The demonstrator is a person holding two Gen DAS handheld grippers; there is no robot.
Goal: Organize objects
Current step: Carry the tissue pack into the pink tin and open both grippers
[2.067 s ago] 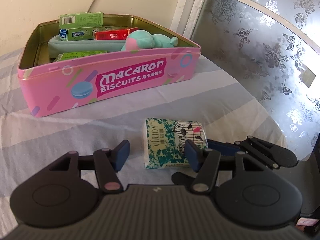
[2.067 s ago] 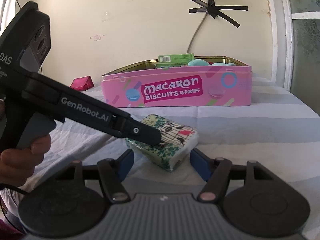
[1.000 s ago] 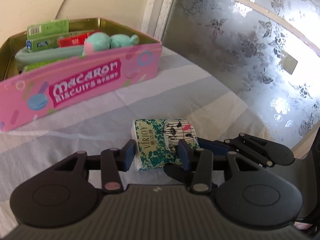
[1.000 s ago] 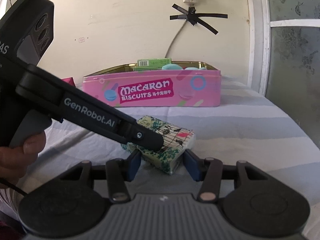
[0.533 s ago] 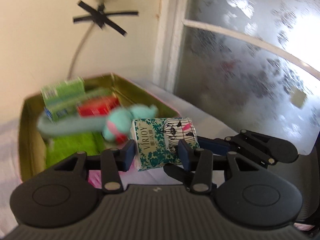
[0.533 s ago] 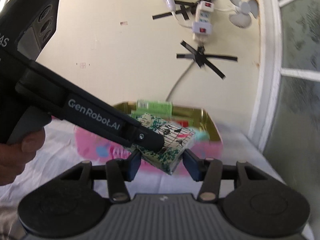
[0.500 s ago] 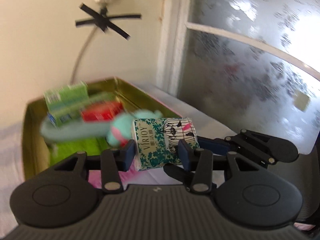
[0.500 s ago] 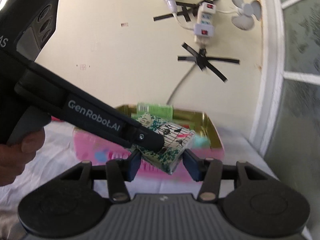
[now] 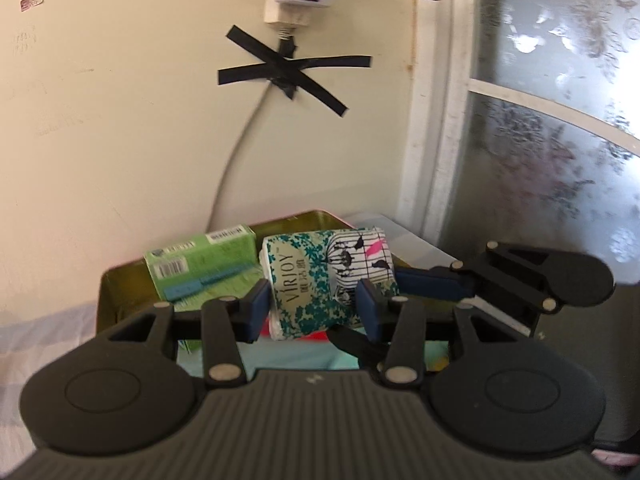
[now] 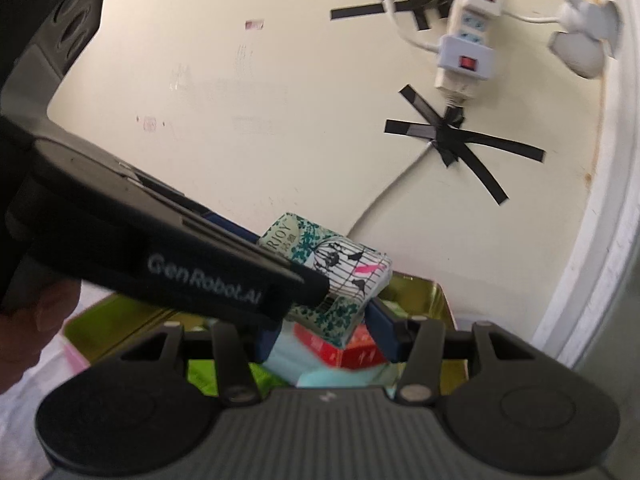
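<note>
A tissue pack [image 9: 320, 276] printed in green and white, with a birdcage drawing, hangs in the air over the open pink biscuit tin [image 9: 304, 216]. My left gripper [image 9: 313, 312] is shut on its sides. My right gripper [image 10: 326, 334] is shut on the same tissue pack [image 10: 344, 268] from the other direction, and its arm [image 9: 520, 276] reaches in from the right. The left gripper's body [image 10: 180, 264] crosses the right wrist view, held by a hand [image 10: 32, 320]. Inside the tin [image 10: 424, 288] lie a green box [image 9: 200, 268], a red box [image 10: 344, 352] and a teal plush [image 10: 312, 380].
The cream wall stands close behind the tin, with a white power strip [image 10: 464, 52] and a cable under black tape [image 9: 288, 72]. A frosted glass window [image 9: 560, 140] fills the right. Striped cloth [image 9: 40, 336] lies to the tin's left.
Both grippers closed on the tissue pack, lifted it off the striped cloth and carried it forward over the tin. The wall is much nearer now.
</note>
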